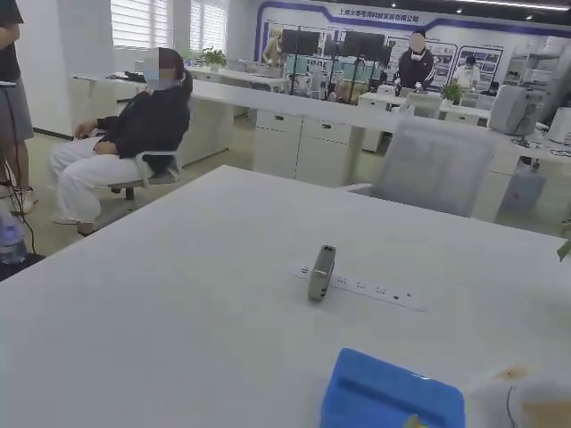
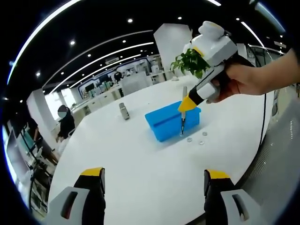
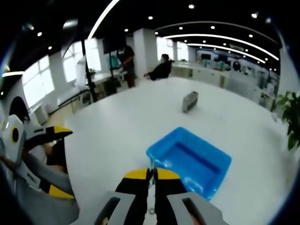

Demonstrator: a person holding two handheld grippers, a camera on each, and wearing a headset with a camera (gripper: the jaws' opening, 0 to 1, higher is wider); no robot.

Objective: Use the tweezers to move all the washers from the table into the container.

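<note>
The blue container (image 2: 171,121) sits on the white table, and also shows near the lower edge of the head view as the container (image 1: 393,394). Three small washers (image 2: 189,139) lie on the table just beside it. In the left gripper view, a hand holds my right gripper (image 2: 183,107) above them. It is shut on the tweezers (image 2: 183,119), whose tips point down beside the container. The right gripper view looks along my right gripper (image 3: 151,180), with the thin tweezers (image 3: 151,187) clamped between its jaws over the container (image 3: 190,161). My left gripper (image 2: 154,190) is open and holds nothing.
A silver block (image 1: 321,272) stands on a white power strip (image 1: 375,290) in the middle of the table. A potted plant (image 3: 290,117) sits by the table's edge. A person sits on a chair (image 1: 134,134) beyond the table, with desks and other people behind.
</note>
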